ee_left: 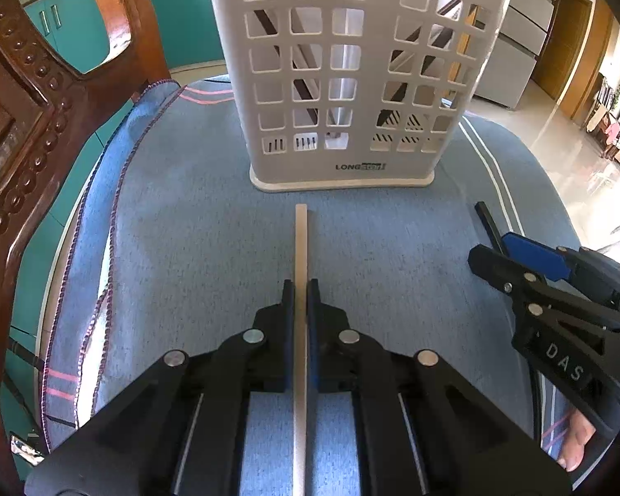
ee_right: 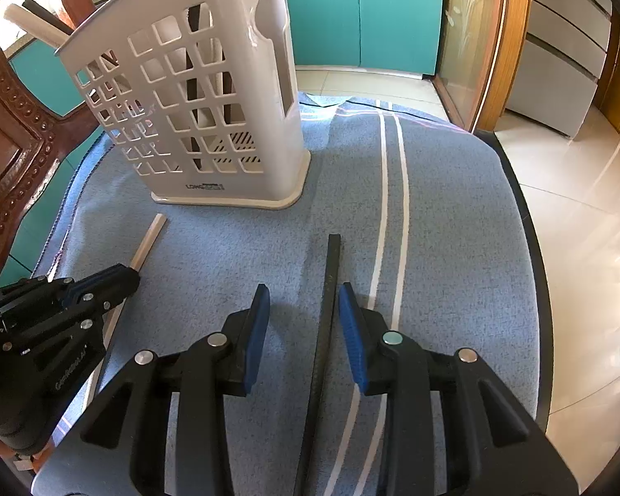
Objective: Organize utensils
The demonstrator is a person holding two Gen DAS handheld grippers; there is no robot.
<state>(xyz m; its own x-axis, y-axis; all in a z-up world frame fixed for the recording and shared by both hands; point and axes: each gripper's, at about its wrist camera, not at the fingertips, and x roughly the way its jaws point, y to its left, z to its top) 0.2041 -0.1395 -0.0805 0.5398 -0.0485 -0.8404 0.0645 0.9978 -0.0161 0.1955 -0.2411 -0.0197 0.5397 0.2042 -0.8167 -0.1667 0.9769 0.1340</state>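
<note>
Your left gripper [ee_left: 301, 289] has its fingers clamped on the cream chopstick [ee_left: 301, 231], which lies flat on the blue cloth [ee_left: 186, 227] pointing at the white utensil holder [ee_left: 351, 82]. Your right gripper [ee_right: 304, 301] has its fingers parted around the black chopstick [ee_right: 330, 273], the right pad just beside it. The cloth covers the bench.

A home kitchen: teal cabinets [ee_right: 363, 12], tiled floor [ee_right: 578, 215], carved wooden chair [ee_left: 29, 95], utensil holder [ee_left: 351, 70].

Bright daylight glares off the floor [ee_right: 578, 190]; sharp frames, fisheye-bent, dark corners.
</note>
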